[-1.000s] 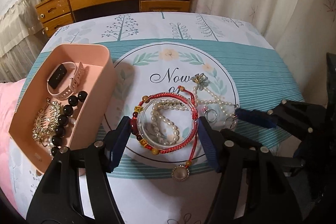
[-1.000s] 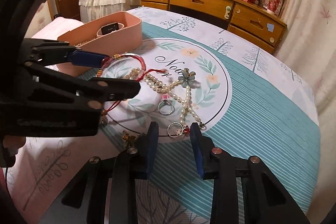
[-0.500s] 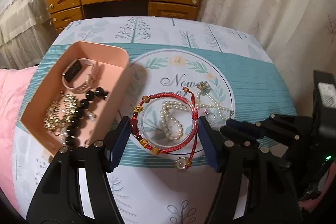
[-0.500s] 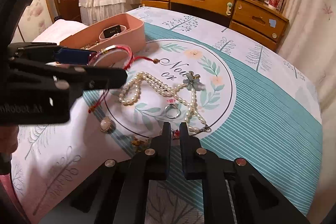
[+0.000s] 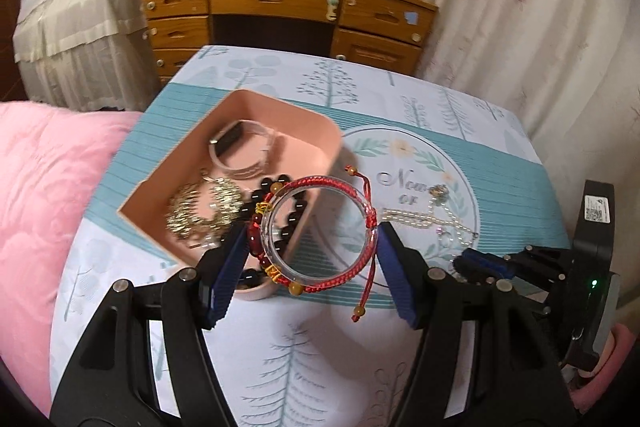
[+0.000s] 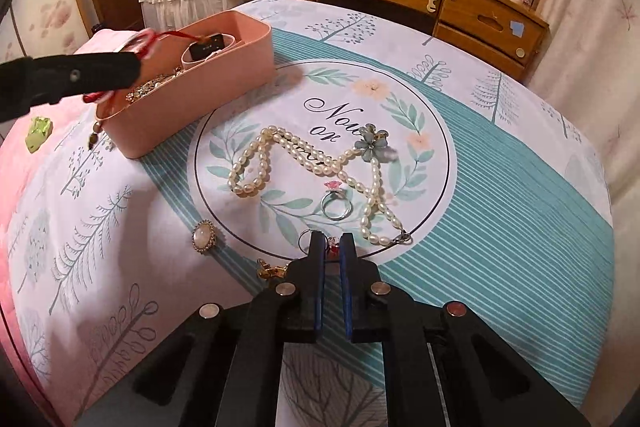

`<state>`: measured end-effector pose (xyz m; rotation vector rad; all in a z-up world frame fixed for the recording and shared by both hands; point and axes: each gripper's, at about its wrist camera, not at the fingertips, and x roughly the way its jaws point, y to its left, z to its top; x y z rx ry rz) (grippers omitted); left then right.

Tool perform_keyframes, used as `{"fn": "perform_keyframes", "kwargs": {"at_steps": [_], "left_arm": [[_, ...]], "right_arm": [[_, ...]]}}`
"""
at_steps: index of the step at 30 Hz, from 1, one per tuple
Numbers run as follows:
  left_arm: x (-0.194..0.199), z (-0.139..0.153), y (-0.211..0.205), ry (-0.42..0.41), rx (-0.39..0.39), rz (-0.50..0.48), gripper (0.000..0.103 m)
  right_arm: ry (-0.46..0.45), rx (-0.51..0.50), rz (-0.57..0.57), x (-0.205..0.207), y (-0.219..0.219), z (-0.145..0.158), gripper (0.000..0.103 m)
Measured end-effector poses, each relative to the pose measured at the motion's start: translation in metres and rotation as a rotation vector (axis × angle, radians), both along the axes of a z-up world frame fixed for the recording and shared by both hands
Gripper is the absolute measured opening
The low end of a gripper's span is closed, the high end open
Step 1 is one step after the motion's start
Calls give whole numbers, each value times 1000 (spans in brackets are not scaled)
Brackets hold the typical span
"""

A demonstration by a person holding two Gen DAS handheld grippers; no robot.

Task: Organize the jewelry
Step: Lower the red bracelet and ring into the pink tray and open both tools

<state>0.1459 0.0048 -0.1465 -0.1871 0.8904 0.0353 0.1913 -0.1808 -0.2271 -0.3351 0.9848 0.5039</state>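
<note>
Fingers of the left gripper are clamped on a clear bangle wound with a red braided cord bracelet — blue pads press its left and right sides, and it hangs clear of the table. Red cord ends with amber beads dangle below it. Seen from the left wrist, the bangle sits over the near right corner of the pink tray.

Left to right, contents noted:
- Pink tray: a watch on a pale strap at the far end, a gold-coloured chain piece in the middle, dark round beads at the near end.
- Tablecloth, left part: an oval pearl-faced brooch lies alone; a small gold-coloured item lies just beside the right gripper's left finger.
- Printed circle: a pearl necklace with a grey-blue flower ornament lies loosely coiled, its clasp end near the circle's lower right edge. A silver ring with a pink stone lies touching the pearl strand.

Right gripper — fingers drawn nearly together on a second ring with a red stone; only a narrow gap shows, with part of the ring between the tips, low at the table surface.
</note>
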Motion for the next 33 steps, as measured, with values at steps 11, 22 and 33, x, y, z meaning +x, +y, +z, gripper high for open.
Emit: {"fn": "perform_keyframes", "kwargs": {"at_steps": [11, 22, 33], "left_arm": [[-6, -6, 44, -1, 0, 114, 62], [-3, -14, 66, 26, -42, 153, 62], [6, -8, 88, -20, -100, 157, 62]], "right_arm": [[89, 76, -38, 10, 4, 2, 6], [56, 235, 70, 9, 55, 44, 6], [-19, 384, 139, 28, 126, 87, 6]]}}
